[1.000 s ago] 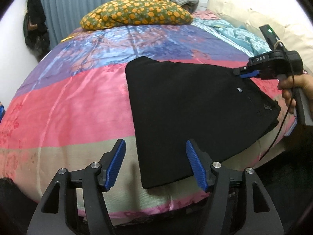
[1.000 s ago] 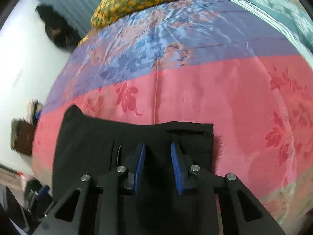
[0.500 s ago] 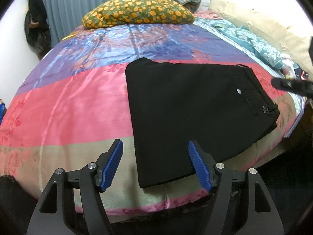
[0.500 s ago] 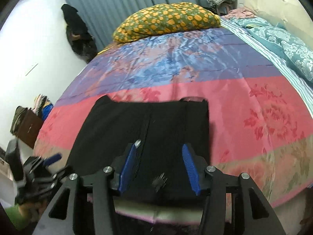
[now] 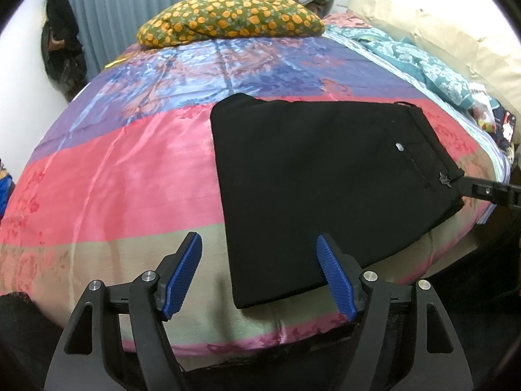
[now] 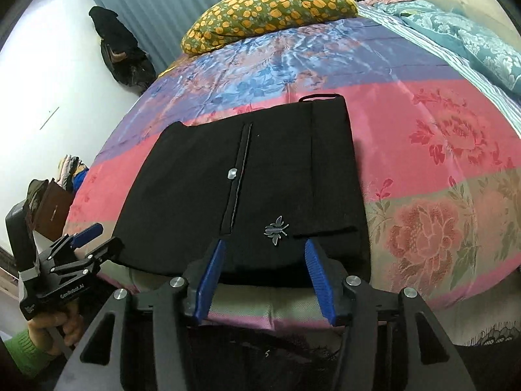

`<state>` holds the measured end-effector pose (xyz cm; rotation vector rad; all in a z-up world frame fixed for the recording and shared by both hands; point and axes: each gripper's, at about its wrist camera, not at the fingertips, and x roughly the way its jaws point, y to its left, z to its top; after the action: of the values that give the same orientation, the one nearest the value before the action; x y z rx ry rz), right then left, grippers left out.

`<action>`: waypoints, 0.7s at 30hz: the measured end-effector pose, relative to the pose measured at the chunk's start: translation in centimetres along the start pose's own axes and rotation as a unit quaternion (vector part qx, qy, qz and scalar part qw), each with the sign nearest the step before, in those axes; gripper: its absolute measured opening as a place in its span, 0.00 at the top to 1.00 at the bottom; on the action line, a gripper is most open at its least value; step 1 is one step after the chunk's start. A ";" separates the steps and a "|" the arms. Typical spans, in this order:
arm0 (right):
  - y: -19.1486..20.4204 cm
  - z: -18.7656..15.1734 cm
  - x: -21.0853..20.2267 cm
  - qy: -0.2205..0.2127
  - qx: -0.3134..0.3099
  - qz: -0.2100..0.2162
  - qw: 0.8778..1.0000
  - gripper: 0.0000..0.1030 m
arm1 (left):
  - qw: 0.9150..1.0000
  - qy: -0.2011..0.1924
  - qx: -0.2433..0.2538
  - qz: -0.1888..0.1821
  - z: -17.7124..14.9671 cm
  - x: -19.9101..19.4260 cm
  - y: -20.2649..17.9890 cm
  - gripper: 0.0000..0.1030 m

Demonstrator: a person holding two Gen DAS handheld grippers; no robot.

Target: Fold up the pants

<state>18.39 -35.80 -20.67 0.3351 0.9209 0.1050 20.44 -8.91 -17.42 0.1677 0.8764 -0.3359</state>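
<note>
Black pants (image 5: pixel 312 182) lie folded flat on the bedspread (image 5: pixel 123 176), w/ the waistband end toward the bed's near edge and well short of the floral pillow (image 5: pixel 228 16).

Left claw (image 5: pixel 259 275) is spread, nothing in it, hovering over the pants' near corner. Right claw (image 6: pixel 263 272) is also spread and empty, just off the waistband edge by the small bee pin (image 6: pixel 276 228).

Risk, as I judge it: the bedspread looks slick, so any tug on a corner could slide the stack or spring the layers apart; the pin could also snag a pad.

Vs a sec ago: right claw was near pressed together right over the pants; its jaws have just been opening, nothing between them, and it now sits back off the fabric. Left claw has opened a bit more, same spot.
</note>
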 end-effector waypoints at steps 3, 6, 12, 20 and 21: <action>-0.2 -0.1 -0.6 -0.012 0.006 0.002 1.000 0.49 | 1.000 -0.003 -0.013 0.000 0.3 -0.3 1.0 0.21; -1.1 0.5 -2.7 -0.064 0.020 0.003 0.998 0.41 | 0.998 -0.004 -0.057 -0.002 0.7 -0.2 3.6 0.11; -6.5 4.0 -1.1 -0.030 0.070 0.045 0.996 0.24 | 0.974 0.046 -0.192 -0.112 1.6 3.2 9.5 0.11; -11.2 4.3 7.8 0.120 0.167 0.182 0.962 0.23 | 0.960 0.118 -0.171 -0.188 3.1 8.8 7.7 0.12; -11.4 4.0 8.0 0.115 0.174 0.188 0.960 0.23 | 0.958 0.118 -0.172 -0.198 3.4 9.0 7.3 0.14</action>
<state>25.82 -45.66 -28.24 0.8392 1.0981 0.3389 30.85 -4.98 -22.21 -0.3029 1.1923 -0.5366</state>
